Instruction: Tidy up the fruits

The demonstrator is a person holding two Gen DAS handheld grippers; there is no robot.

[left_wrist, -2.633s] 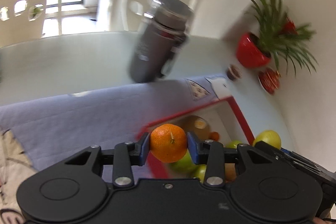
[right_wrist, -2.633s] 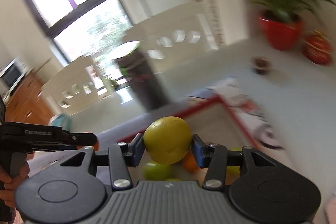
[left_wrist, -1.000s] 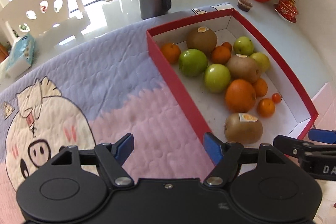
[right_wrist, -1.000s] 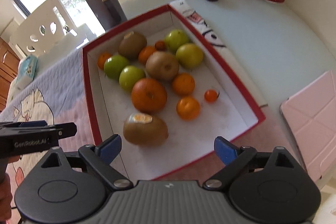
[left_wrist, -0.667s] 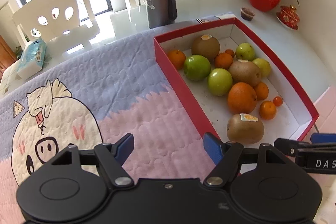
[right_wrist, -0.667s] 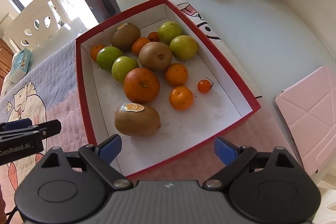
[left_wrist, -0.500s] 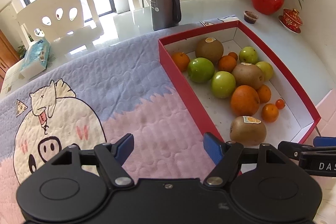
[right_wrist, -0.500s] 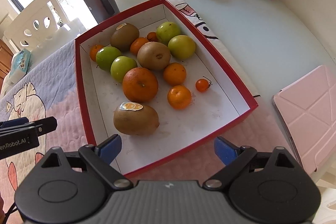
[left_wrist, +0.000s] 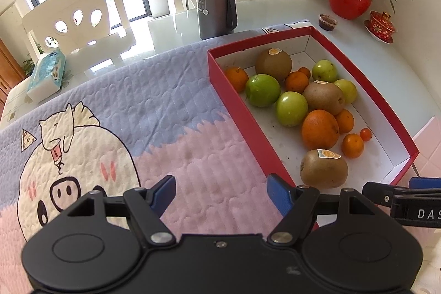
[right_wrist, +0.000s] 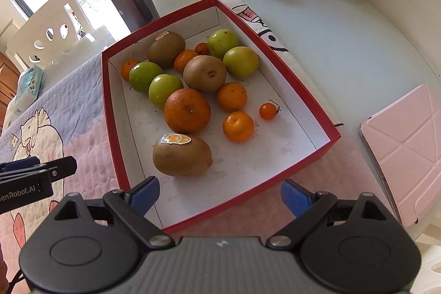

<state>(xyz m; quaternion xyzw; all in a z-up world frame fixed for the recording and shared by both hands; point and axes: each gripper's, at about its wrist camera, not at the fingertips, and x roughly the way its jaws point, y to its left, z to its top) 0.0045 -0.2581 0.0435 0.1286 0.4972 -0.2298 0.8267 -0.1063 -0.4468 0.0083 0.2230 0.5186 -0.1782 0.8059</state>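
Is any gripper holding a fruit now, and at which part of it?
Nothing is held. The left gripper and right gripper both have open, empty jaws.

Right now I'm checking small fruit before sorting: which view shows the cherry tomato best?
The right wrist view: the cherry tomato lies in the open on the red box floor, stem visible. In the left wrist view the tomato is smaller, close beside a mandarin.

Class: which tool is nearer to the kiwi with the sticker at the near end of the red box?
Right. The right tool hangs open just in front of the kiwi; the left tool hangs open over the mat, outside the red box.
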